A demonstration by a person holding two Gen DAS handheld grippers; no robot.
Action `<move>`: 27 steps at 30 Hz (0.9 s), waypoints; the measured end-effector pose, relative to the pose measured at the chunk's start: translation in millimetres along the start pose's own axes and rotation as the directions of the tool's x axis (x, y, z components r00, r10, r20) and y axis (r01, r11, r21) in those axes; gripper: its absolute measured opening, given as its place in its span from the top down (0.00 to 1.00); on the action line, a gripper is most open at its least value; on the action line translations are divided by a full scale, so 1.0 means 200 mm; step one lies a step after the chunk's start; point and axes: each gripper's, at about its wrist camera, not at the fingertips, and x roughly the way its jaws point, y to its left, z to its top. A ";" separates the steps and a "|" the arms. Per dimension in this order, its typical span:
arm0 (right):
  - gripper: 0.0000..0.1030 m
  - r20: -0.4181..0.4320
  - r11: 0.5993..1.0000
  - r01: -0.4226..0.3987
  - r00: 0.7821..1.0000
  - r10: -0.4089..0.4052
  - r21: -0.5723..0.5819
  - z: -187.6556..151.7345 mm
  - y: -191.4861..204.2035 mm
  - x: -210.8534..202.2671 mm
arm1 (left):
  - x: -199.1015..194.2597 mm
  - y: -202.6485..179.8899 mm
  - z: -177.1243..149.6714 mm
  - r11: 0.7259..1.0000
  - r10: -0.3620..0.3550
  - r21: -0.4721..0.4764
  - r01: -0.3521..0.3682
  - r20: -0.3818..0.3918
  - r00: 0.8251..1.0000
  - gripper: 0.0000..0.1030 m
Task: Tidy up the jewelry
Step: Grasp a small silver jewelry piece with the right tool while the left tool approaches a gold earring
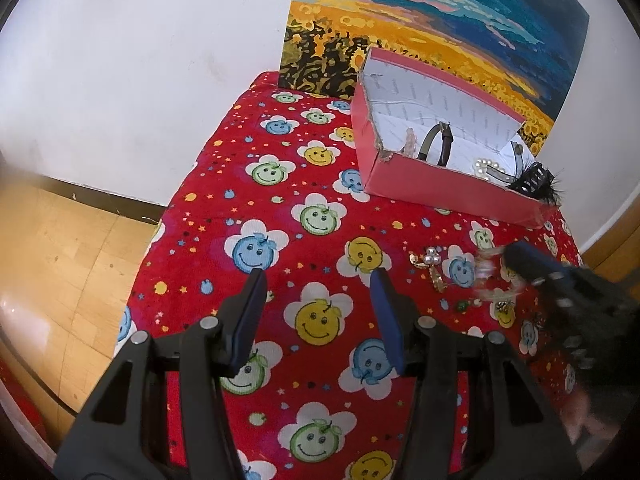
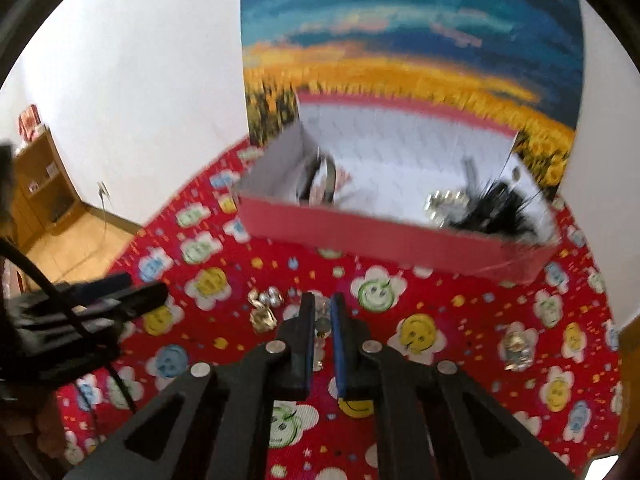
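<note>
A pink box (image 1: 432, 182) with a white inside stands at the back of the red smiley-face cloth (image 1: 280, 200); it holds headbands (image 1: 434, 142), pearls (image 1: 482, 168) and a black feathery clip (image 1: 536, 180). Gold and pearl jewelry pieces (image 1: 430, 266) lie on the cloth in front of it. My left gripper (image 1: 320, 276) is open and empty above the cloth. My right gripper (image 2: 322, 312) is shut on a clear beaded bracelet (image 2: 322, 328), blurred by motion, just in front of the box (image 2: 392, 232). The right gripper also shows in the left wrist view (image 1: 520, 260).
A colourful landscape painting (image 1: 440, 20) leans on the white wall behind the box. More small jewelry (image 2: 516, 350) lies on the cloth at the right. Wooden floor (image 1: 60, 260) lies left of the cloth, with a wooden shelf (image 2: 36, 184) further off.
</note>
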 end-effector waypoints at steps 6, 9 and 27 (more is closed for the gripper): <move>0.91 0.098 1.000 -0.009 0.995 0.008 0.019 0.05 -0.04 -0.23 | -0.02 -0.06 -0.01 0.999 -0.012 0.030 0.012 -0.002 1.000 0.55; 0.91 0.120 0.999 -0.013 0.993 0.008 0.039 0.04 -0.08 -0.31 | -0.02 -0.11 -0.02 0.998 -0.027 0.050 0.027 -0.009 1.000 0.55; 0.91 0.082 0.977 -0.032 0.997 0.015 0.211 -0.12 -0.40 -0.39 | 0.15 -0.37 -0.02 0.989 -0.076 0.119 0.085 -0.077 0.994 0.58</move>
